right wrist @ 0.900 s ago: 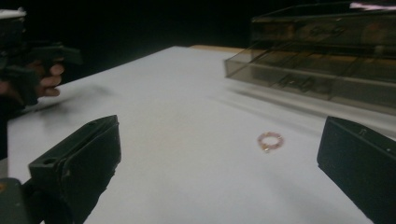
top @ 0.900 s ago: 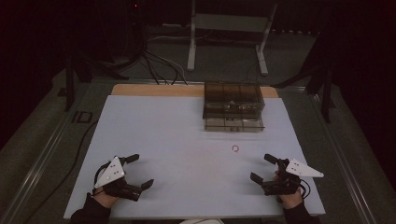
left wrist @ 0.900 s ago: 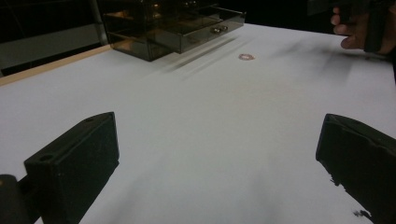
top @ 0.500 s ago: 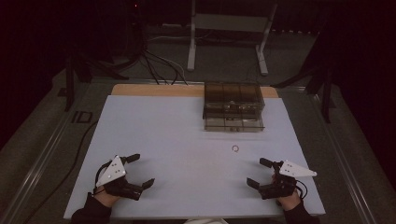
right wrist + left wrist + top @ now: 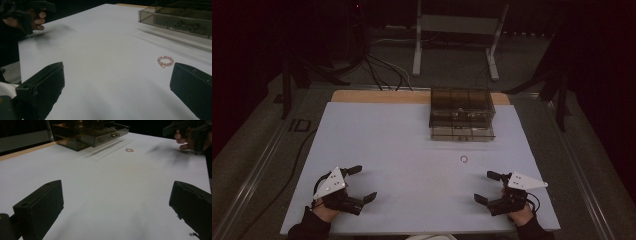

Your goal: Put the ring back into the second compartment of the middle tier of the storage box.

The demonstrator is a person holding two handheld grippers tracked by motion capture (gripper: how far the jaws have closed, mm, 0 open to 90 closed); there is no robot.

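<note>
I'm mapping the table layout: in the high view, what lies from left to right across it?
left gripper → small bead ring → right gripper. The smoky clear drawer box overlaps the ring's span, so it is left out.

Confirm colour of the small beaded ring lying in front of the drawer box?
Pale pink beaded ring with a few gold beads; the right gripper view shows it best.

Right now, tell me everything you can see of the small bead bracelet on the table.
The bead bracelet is a small closed loop of pale pink beads with a few gold-coloured ones among them. It lies flat on the white table top, alone, just in front of the smoky clear drawer box without touching it. Nothing holds or touches it; the right tool is the nearer one.
</note>
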